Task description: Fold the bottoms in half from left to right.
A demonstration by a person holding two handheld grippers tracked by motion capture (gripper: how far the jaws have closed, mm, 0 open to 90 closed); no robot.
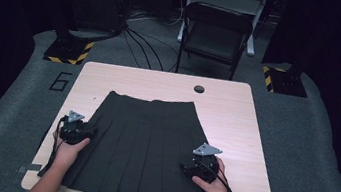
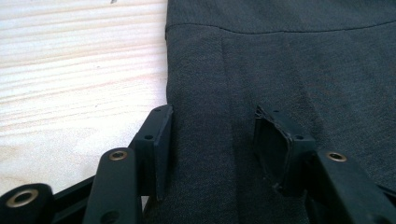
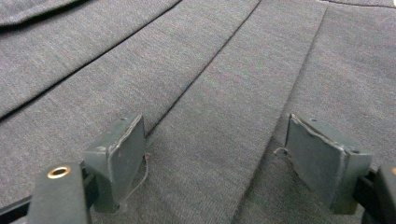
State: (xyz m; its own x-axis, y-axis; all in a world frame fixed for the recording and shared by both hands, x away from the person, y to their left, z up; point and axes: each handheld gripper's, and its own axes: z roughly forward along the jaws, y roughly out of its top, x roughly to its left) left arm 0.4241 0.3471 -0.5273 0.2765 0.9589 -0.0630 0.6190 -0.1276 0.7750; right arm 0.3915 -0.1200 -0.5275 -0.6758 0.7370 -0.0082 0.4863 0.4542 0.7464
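A dark grey pleated skirt [image 1: 139, 144] lies flat on the light wooden table [image 1: 236, 115], waistband at the far side, hem at the near edge. My left gripper [image 1: 83, 132] sits at the skirt's left edge and is open [image 2: 212, 140], jaws resting over the fabric [image 2: 280, 70] just beside the bare wood [image 2: 79, 84]. My right gripper [image 1: 187, 168] rests low on the skirt's right part and is open [image 3: 215, 158], its pads spread over the pleats [image 3: 210, 84]. Neither gripper pinches any cloth.
A round cable hole [image 1: 199, 89] sits near the table's far edge. A folding chair [image 1: 215, 31] stands beyond the table, with cables [image 1: 141, 41] on the carpet. Black-and-yellow stand bases [image 1: 70, 50] flank the far corners.
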